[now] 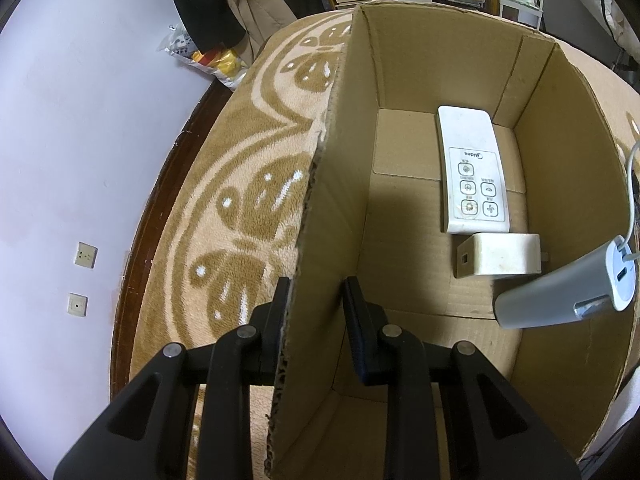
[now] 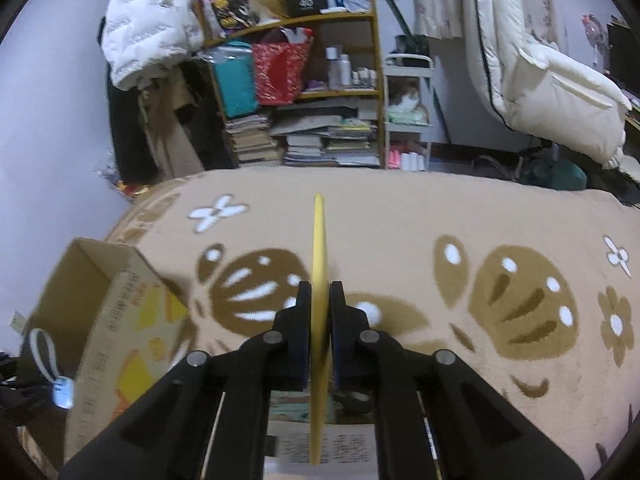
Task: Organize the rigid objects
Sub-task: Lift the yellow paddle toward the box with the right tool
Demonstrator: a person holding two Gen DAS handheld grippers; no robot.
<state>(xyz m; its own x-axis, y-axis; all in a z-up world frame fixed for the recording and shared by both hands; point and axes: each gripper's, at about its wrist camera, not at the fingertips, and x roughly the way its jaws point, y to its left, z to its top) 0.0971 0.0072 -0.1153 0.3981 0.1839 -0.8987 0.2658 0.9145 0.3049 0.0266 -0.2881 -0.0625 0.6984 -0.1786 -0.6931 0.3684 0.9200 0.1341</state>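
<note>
The left gripper [image 1: 316, 296] pinches the cardboard box [image 1: 452, 60] wall; a white remote [image 1: 472, 168] lies ahead-right inside. The right gripper [image 2: 319, 296] clamps a thin yellow board [image 2: 319, 240] edge-on.

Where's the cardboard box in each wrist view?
Left wrist: cardboard box fills centre and right; left gripper clamps its near wall.
Right wrist: lower left, at the blanket's edge.
Shared landmark: the butterfly-print blanket under the box.
</note>
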